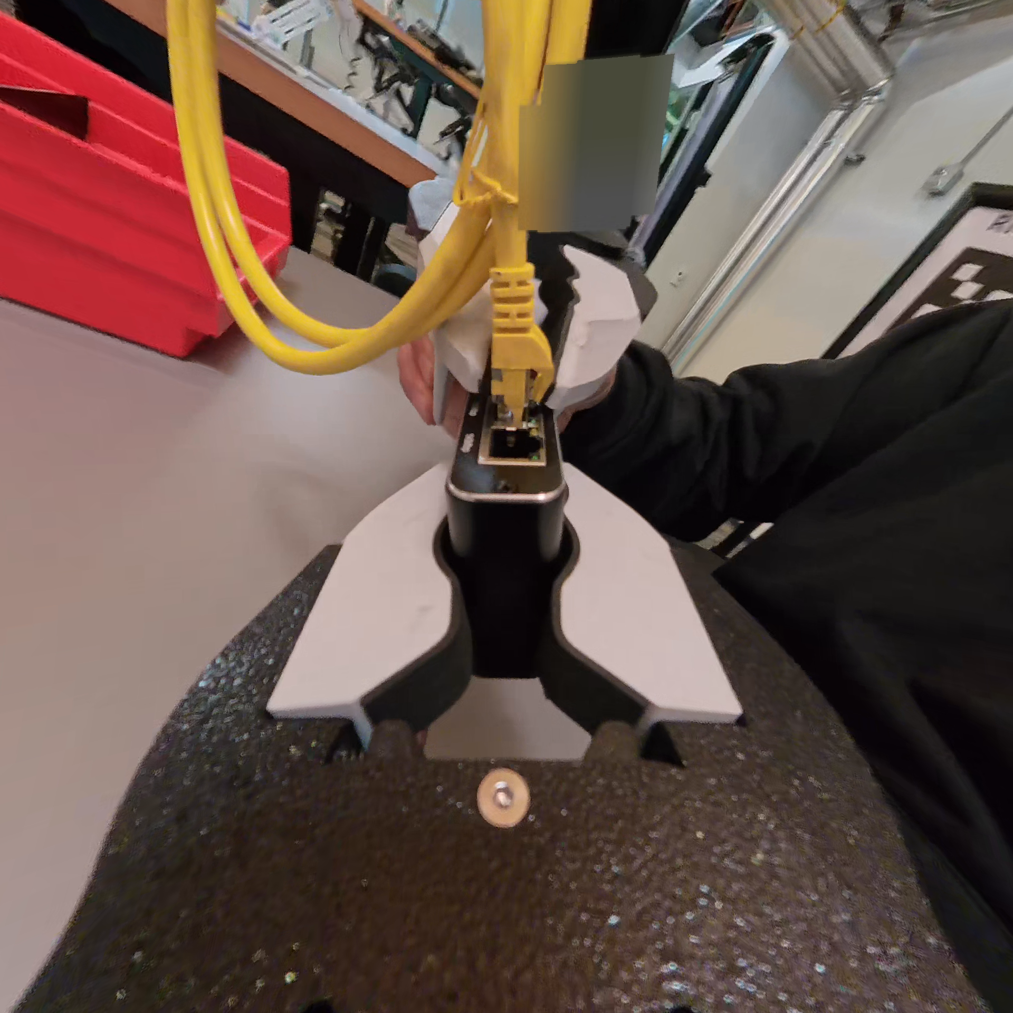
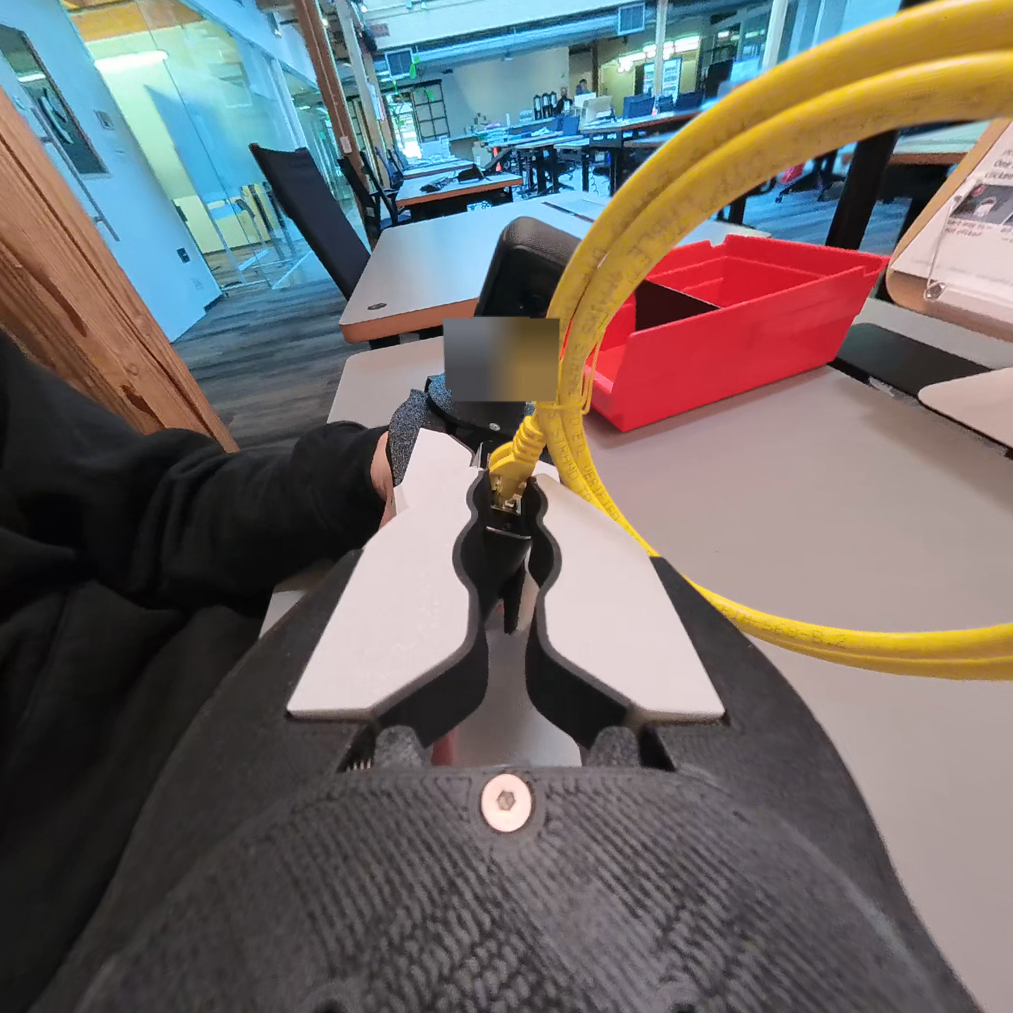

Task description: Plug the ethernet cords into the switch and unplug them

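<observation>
Right wrist view: an open-plan office. A glass partition (image 2: 181, 181) filled the upper left beside a wooden post (image 2: 60, 307); rows of desks (image 2: 548, 142) receded at upper centre under ceiling lights. A dark chair (image 2: 312, 214) stood at centre left on grey plank flooring (image 2: 263, 351). The grey worktop (image 2: 767, 493) occupied the right.

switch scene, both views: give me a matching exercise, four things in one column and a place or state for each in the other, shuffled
Things:
1. switch
2. yellow plug
3. red bin
4. nearest port

States:
A. empty
B. resting on the grey table
C. clamped at both ends by a hand-held gripper
D. seated in a port, cable coiled above

Pairs: 1-C, 2-D, 3-B, 4-A
</observation>
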Demonstrator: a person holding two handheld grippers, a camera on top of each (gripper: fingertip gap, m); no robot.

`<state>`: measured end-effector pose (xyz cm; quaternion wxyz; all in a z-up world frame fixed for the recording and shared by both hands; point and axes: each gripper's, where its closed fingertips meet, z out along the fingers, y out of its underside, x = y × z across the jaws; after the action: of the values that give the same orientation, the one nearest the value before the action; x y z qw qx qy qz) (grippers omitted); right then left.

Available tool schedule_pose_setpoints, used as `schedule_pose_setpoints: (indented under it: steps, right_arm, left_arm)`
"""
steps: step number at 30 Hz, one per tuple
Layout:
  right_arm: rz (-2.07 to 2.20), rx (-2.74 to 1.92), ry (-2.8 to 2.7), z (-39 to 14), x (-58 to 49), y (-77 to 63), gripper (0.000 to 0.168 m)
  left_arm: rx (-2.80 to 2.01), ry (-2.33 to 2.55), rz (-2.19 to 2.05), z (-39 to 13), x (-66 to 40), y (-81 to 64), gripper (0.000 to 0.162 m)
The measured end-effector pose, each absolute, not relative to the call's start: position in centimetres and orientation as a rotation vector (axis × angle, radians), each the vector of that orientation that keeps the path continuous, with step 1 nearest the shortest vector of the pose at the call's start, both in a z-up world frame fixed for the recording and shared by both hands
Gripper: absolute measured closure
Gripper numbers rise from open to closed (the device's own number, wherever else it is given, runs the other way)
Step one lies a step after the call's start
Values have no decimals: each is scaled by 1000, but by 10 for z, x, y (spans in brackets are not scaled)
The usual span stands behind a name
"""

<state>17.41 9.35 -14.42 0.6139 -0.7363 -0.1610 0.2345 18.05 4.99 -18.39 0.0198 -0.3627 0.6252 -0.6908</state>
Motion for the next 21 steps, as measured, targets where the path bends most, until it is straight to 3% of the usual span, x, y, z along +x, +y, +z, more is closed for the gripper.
schedule_pose_setpoints:
  steps: [5, 11, 21]
  right_arm:
    - [484, -1763, -429, -150, 176, 96, 155]
    - [514, -1762, -437, -144, 176, 98, 154]
    - [635, -1747, -339, -150, 180, 94, 155]
  left_arm:
    - [-1160, 1964, -1981, -192, 184, 58, 135]
    - [-1154, 1904, -2189, -181, 181, 53, 134]
    - [-1170, 1954, -1996, -193, 187, 54, 133]
